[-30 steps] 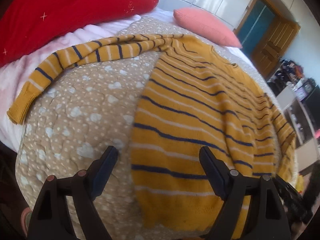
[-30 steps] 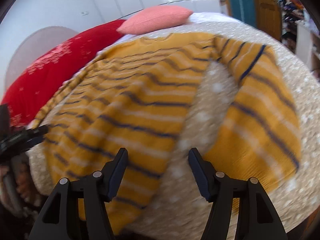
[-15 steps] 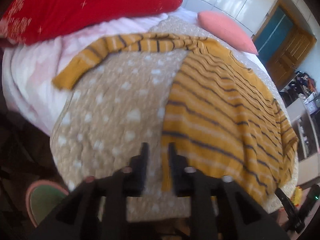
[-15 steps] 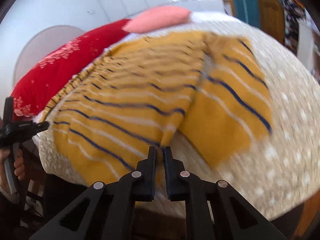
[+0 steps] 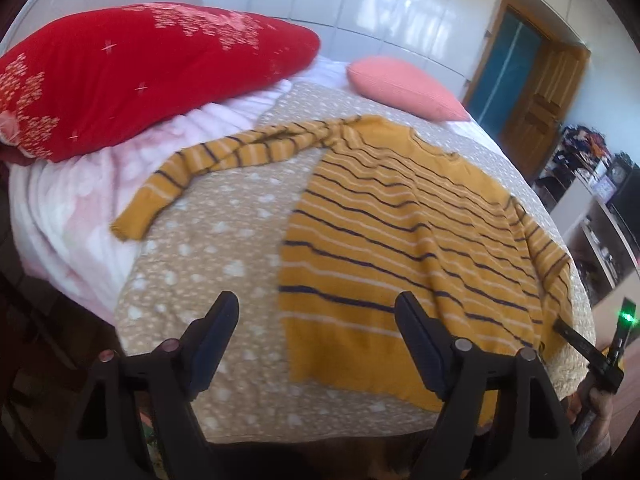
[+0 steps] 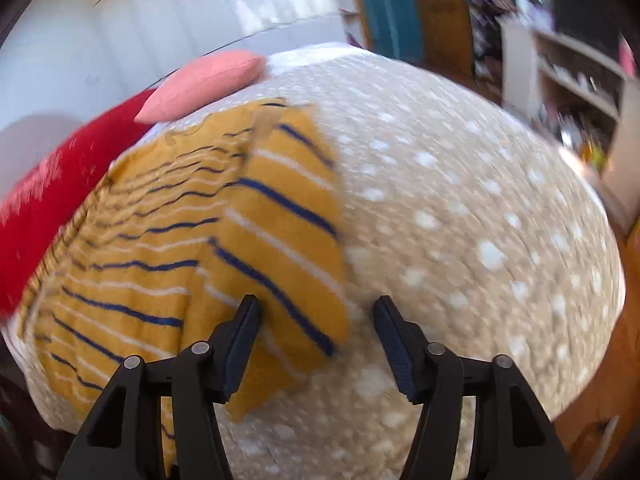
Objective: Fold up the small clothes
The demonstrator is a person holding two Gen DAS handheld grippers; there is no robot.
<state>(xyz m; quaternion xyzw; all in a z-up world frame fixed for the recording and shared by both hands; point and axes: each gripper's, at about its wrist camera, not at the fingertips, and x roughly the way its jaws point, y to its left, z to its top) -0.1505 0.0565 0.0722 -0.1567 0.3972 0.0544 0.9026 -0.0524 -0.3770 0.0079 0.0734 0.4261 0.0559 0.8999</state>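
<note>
A mustard-yellow sweater with navy and white stripes (image 5: 400, 240) lies flat on the dotted beige bedspread (image 5: 208, 248). Its left sleeve (image 5: 208, 164) stretches out toward the red pillow. Its right sleeve (image 6: 280, 232) lies along the body's right side. My left gripper (image 5: 316, 332) is open and empty, hovering over the sweater's bottom left corner. My right gripper (image 6: 316, 332) is open and empty, just above the right sleeve's cuff end. The right gripper also shows at the left wrist view's right edge (image 5: 600, 360).
A red pillow with white snowflakes (image 5: 140, 76) and a pink cushion (image 5: 404, 88) lie at the head of the bed. A pink fleece blanket (image 5: 72, 216) sits at the left. Shelves (image 6: 580, 80) and a wooden door (image 5: 540, 100) stand to the right.
Both grippers were open, shut half a second ago, and are open again now. The right sleeve now lies closer against the sweater's body. Both cameras have pulled back from the bed.
</note>
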